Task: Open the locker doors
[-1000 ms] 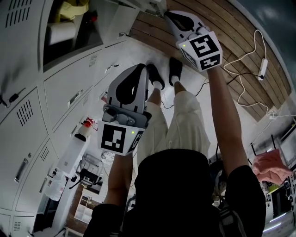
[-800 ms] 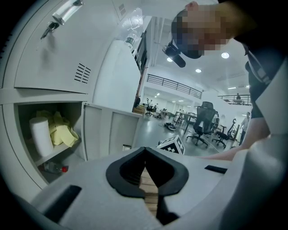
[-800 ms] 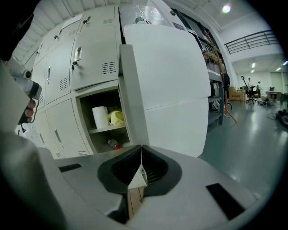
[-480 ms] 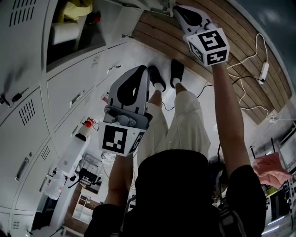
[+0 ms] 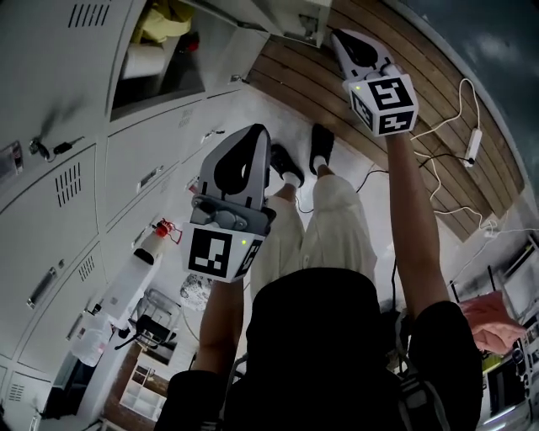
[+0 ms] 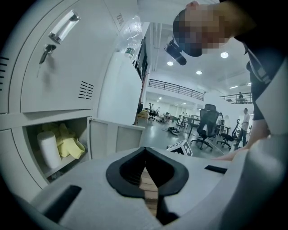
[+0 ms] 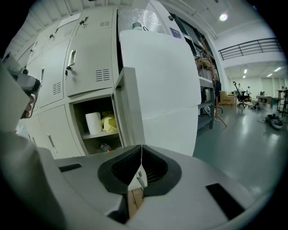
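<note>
The white lockers point(image 5: 139, 164) fill the left of the head view. One locker point(image 5: 156, 50) stands open, with a white roll point(image 7: 93, 122) and yellow cloth point(image 7: 108, 122) inside. Its door point(image 7: 157, 85) is swung out wide. My right gripper point(image 5: 338, 37) is shut, with its tip right at the door's point(image 5: 290, 15) lower edge; I cannot tell whether they touch. My left gripper point(image 5: 256, 131) is shut on nothing and hangs in front of the closed lockers below the open one. In the left gripper view the open locker point(image 6: 58, 143) sits low left, under a closed door with a key point(image 6: 46, 51).
The person's legs and black shoes point(image 5: 303, 147) stand on a wooden floor point(image 5: 404, 126) with white cables and a power strip point(image 5: 473, 126). A red-topped bottle point(image 5: 152, 237) and a cart point(image 5: 147, 324) stand by the lockers. A hand point(image 5: 488, 313) shows far right.
My right gripper has gone a little farther out along the open door's edge. The lockers have shifted in the head view. My left gripper has barely moved.
</note>
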Demonstrator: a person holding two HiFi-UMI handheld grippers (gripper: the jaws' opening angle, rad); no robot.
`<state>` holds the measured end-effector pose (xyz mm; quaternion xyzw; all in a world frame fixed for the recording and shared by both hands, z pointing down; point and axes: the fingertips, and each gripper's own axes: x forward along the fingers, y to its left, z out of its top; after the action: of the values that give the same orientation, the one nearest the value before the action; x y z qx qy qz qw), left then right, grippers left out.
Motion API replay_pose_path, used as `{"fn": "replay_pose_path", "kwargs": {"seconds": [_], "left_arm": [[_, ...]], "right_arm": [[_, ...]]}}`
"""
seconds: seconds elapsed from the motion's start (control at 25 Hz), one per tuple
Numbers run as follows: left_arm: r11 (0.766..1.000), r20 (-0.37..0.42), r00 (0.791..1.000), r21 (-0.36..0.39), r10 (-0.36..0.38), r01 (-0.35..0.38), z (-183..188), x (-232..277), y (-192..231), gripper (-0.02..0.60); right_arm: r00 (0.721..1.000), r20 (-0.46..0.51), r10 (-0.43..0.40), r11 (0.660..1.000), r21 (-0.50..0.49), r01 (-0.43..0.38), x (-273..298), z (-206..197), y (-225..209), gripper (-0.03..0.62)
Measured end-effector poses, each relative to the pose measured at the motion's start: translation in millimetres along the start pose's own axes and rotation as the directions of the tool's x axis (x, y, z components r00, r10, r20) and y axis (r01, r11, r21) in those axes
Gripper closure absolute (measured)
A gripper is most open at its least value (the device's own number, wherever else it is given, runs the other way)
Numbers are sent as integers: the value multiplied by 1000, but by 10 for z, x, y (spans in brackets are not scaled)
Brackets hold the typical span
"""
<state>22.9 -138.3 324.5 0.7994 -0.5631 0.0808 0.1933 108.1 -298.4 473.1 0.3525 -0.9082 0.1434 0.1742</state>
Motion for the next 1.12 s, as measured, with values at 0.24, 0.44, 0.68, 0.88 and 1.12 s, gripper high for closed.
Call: {"fn": "replay_pose_path", "kwargs": {"seconds": [0.24,0.44,0.68,0.88,1.12], "left_arm": [[1000,30,999,15,-14,13,229,-193,-74,564],[1000,36,999,15,-14,13,290,-517,-83,563],[998,73,996,35,-56,53,361,-964,-172,563],[998,110,992,35,-61,58,406,-1405,-201,563],[998,142,988,30,-66,62,393,-1982,-201,563]], "right_arm": [[999,8,-32,999,-26,32,-347,182,110,585],[999,19,-51,998,-38,52,-691,318,411,586],[997,49,-66,996,-49,69,-1132,482,867,586],[995,75,-66,998,-11,67,-1473,613,1276,586],[992,92,-82,996,-11,83,-1888,780,1829,588]]}}
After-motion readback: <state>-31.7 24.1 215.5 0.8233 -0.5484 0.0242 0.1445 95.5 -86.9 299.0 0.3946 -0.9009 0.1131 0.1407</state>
